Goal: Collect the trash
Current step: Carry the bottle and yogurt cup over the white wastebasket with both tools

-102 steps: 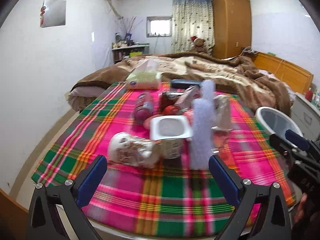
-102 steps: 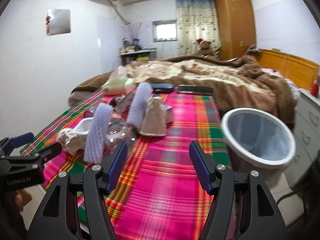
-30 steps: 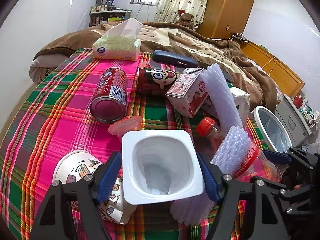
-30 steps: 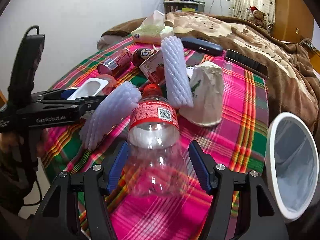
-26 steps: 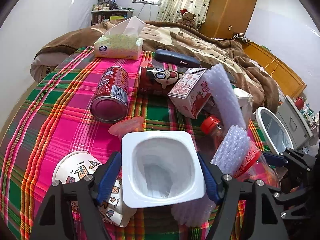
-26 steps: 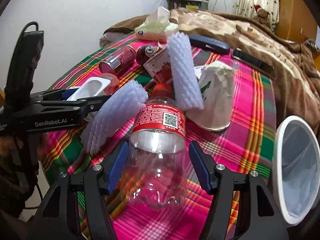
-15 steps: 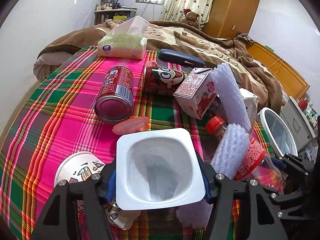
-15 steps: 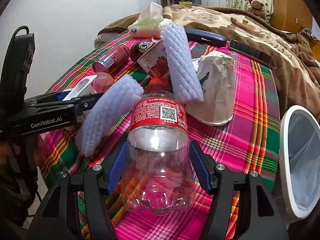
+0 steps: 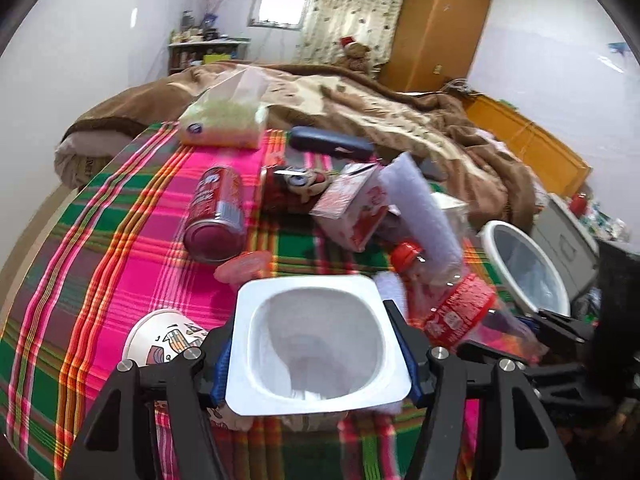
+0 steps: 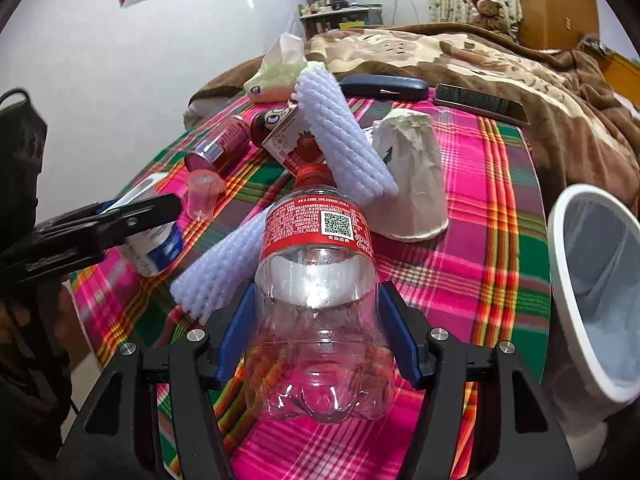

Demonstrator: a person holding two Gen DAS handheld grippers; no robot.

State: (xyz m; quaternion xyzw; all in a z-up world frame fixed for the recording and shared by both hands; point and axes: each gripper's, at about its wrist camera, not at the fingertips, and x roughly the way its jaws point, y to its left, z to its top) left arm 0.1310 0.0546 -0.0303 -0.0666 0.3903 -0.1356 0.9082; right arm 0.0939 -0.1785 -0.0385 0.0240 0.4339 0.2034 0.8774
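My left gripper (image 9: pixel 318 356) is shut on a white square yogurt cup (image 9: pixel 320 340), held a little above the plaid tablecloth (image 9: pixel 120 248). My right gripper (image 10: pixel 316 332) is shut on an empty clear plastic bottle (image 10: pixel 316 320) with a red label and red cap, lifted off the cloth. The bottle also shows in the left wrist view (image 9: pixel 448 304). The white trash bin (image 10: pixel 592 280) stands off the table's right edge, also in the left wrist view (image 9: pixel 524 268). The left gripper with the cup shows at the left of the right wrist view (image 10: pixel 136 220).
On the cloth lie a red can (image 9: pixel 216 216), a second can (image 9: pixel 288 188), a strawberry milk carton (image 9: pixel 352 208), white foam sleeves (image 10: pixel 340 136), an upturned paper cup (image 10: pixel 412 180), a printed paper cup (image 9: pixel 164 340), a small pink cup (image 10: pixel 202 192), a tissue pack (image 9: pixel 224 120), a dark case (image 10: pixel 384 86).
Both grippers closed: the left on the yogurt cup, the right on the bottle. Both have lifted their items slightly off the cloth.
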